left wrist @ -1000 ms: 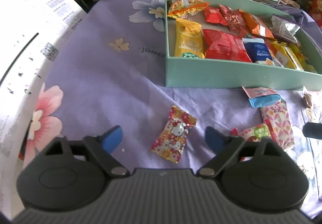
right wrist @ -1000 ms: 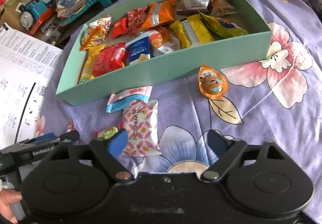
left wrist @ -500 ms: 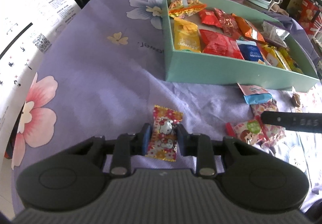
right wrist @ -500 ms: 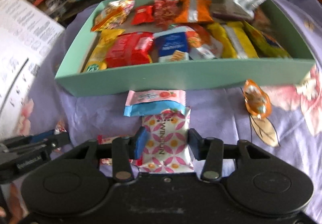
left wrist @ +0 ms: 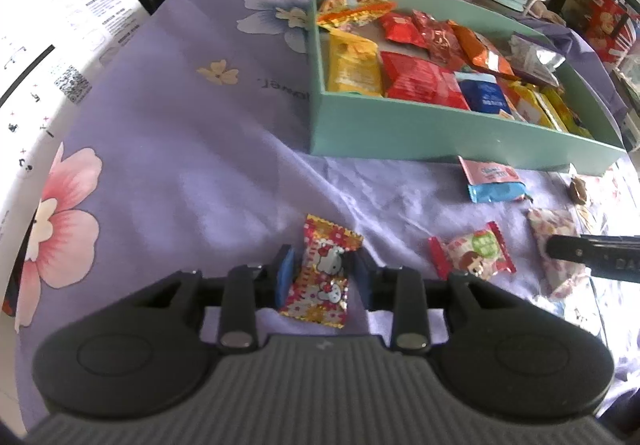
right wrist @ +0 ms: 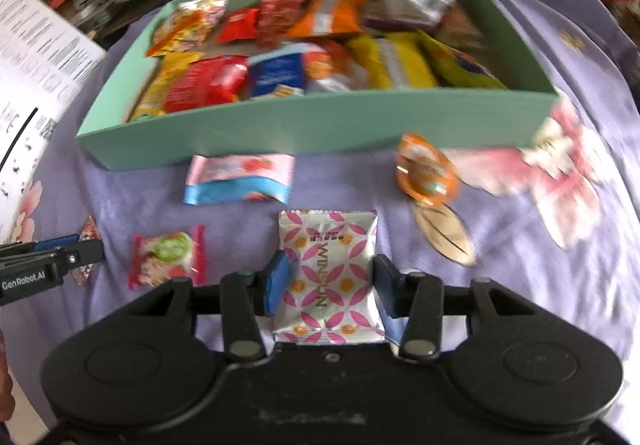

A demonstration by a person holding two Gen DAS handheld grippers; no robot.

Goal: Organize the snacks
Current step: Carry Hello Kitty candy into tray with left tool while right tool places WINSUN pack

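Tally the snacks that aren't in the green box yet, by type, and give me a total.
Wrapped candies: 2, cat candy and red-green candy
Flat packets: 2, pink-blue packet and white-pink packet
Jelly cups: 1, orange jelly cup
Total: 5

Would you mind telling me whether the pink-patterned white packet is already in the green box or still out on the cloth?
Out: the pink-patterned packet lies on the purple cloth, in front of the green box, between the right hand-held gripper pads.
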